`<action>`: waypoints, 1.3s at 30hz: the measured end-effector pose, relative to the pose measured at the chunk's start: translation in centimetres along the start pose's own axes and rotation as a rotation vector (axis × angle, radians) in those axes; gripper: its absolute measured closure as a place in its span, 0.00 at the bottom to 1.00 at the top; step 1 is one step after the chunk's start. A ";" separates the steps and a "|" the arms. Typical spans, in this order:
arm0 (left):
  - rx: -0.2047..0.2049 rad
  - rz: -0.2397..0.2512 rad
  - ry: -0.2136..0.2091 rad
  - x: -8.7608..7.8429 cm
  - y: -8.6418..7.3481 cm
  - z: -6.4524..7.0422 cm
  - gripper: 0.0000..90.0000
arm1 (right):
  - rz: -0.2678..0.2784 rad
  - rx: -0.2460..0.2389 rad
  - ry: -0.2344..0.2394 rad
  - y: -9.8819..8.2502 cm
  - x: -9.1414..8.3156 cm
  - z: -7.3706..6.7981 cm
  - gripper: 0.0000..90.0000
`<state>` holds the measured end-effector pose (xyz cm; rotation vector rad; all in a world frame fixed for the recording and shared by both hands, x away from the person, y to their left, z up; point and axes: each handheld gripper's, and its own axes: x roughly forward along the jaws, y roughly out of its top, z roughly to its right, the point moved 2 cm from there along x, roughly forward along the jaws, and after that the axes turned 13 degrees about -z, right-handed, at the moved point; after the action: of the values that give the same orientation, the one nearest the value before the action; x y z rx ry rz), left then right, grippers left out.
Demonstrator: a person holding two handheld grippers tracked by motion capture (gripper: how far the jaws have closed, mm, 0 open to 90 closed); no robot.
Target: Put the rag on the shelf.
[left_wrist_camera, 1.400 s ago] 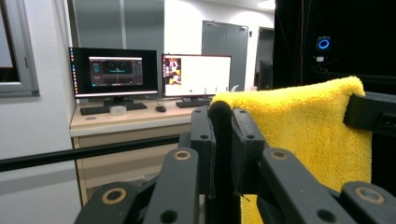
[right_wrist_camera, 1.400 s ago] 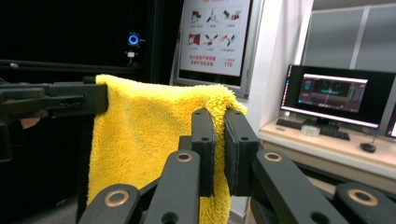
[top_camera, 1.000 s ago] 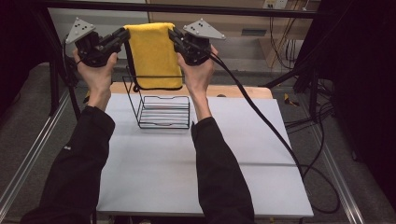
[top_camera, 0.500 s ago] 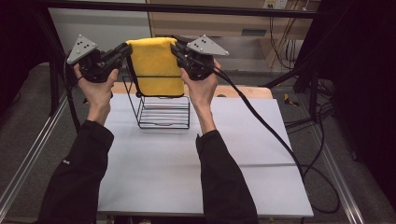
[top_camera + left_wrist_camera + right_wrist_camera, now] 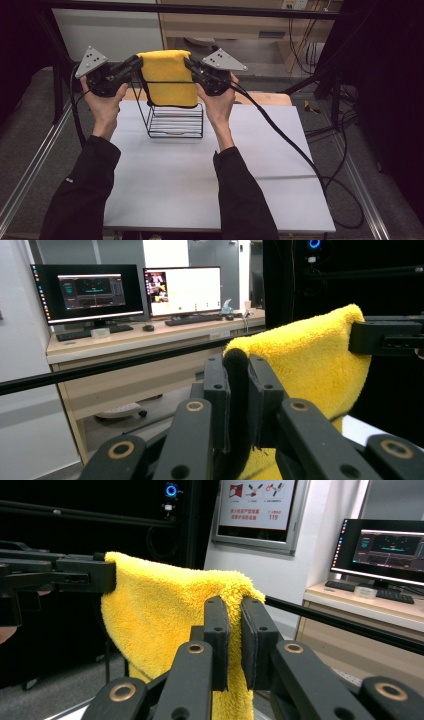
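Note:
A yellow fluffy towel [image 5: 166,77] hangs in the air between both grippers, above a black wire rack [image 5: 175,117] on the white table [image 5: 200,170]. My left gripper [image 5: 136,63] is shut on the towel's top left corner, and my right gripper [image 5: 190,65] is shut on its top right corner. In the left gripper view the towel [image 5: 310,355] folds out from between the jaws of the left gripper [image 5: 239,385]. In the right gripper view the towel [image 5: 165,610] is pinched the same way by the right gripper [image 5: 234,630]. The towel's lower edge hangs about level with the rack's top.
A black cable [image 5: 290,140] trails from the right gripper across the table's right side. A black frame bar [image 5: 200,7] runs across the back. Beyond the table stands a wooden desk [image 5: 150,340] with two monitors [image 5: 135,290].
Both grippers have come down and toward the near side with the towel held between them, so its lower edge now hangs closer to the rack.

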<state>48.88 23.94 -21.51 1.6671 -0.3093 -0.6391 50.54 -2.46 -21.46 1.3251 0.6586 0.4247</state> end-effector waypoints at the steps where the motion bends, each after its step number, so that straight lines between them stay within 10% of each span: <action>1: 0.005 -0.005 -0.004 -0.2 -0.2 0.1 0.89 | 0.000 -0.001 0.005 -0.2 -0.1 -0.1 0.92; 21: -0.003 -0.129 -0.039 -2.1 -3.6 2.2 0.87 | -0.112 -0.062 0.096 -2.9 -2.1 -1.8 0.91; 29: -0.014 -0.186 -0.057 -2.9 -3.5 2.3 0.76 | -0.147 -0.087 0.109 -3.6 -2.3 -2.0 0.91; 35: -0.041 -0.141 -0.071 -3.6 -2.1 2.2 0.68 | -0.170 -0.120 0.104 -4.0 -2.2 -2.4 0.91; 39: -0.040 -0.210 -0.083 -2.6 -2.4 2.5 0.73 | -0.182 -0.135 0.101 -4.4 -2.1 -2.6 0.90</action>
<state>45.00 23.78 -23.46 1.6499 -0.1811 -0.8674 46.88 -2.73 -25.61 1.1106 0.8137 0.3824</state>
